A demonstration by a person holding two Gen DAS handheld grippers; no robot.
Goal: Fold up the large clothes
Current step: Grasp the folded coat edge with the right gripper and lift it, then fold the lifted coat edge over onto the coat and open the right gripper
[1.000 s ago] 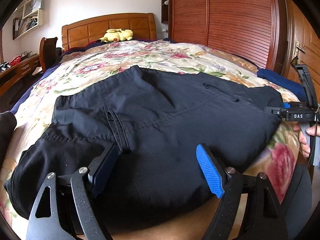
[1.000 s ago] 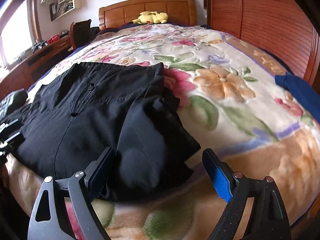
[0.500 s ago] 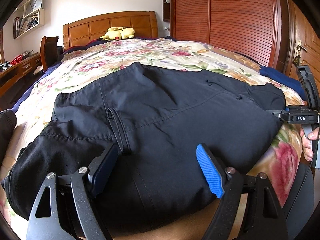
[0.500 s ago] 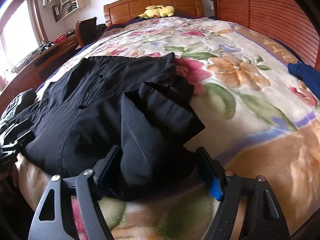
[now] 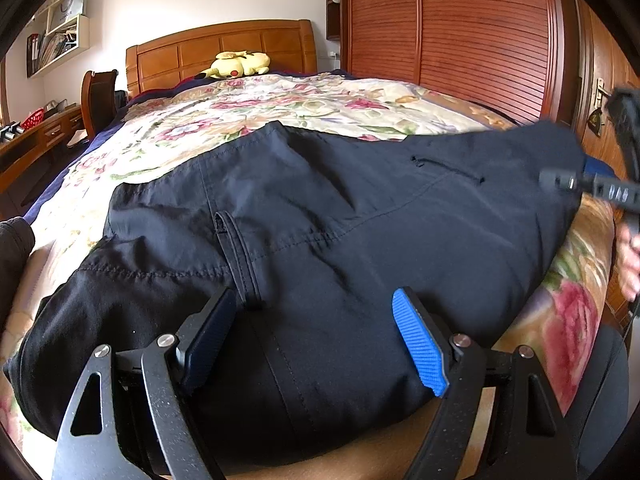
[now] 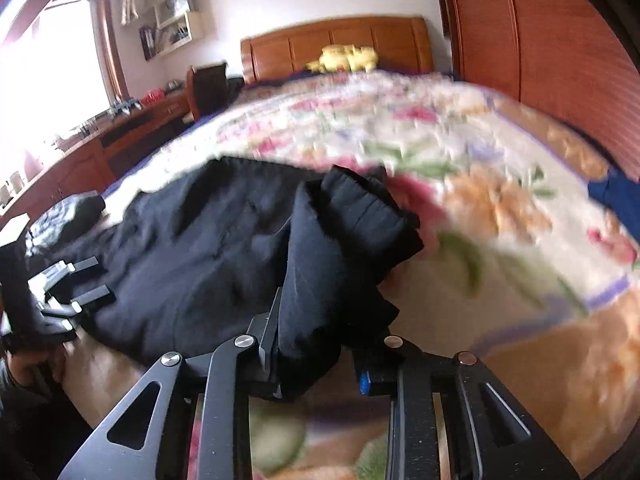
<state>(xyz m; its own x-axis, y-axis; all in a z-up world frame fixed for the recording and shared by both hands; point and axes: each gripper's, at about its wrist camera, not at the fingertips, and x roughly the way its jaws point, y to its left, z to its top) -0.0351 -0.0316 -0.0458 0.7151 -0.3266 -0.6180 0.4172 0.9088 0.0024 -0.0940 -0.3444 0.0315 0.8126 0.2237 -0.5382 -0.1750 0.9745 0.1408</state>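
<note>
- Black trousers (image 5: pixel 320 220) lie spread on the bed's floral quilt (image 5: pixel 280 100); the near hem is bunched.
- Right tongs (image 6: pixel 316 344) clamped on that bunch: lift evenly and carry it across.
- Left tongs (image 5: pixel 316 336) gape apart over the waistband; pin it there.

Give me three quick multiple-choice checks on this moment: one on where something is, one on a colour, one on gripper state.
1. Where is the yellow plush toy?
A. by the wooden headboard
B. on the black trousers
C. on the desk

2. What colour is the garment being folded?
A. red
B. black
C. white

3. How is the right gripper?
A. wide open above the bed
B. shut on nothing
C. shut on the black trousers

Key: 1 A, the toy lies at the bed's head against the headboard. 2 B, the cloth is black in both views. 3 C, a bunch of cloth sits pinched between its fingers, while the left gripper stands open.
</note>
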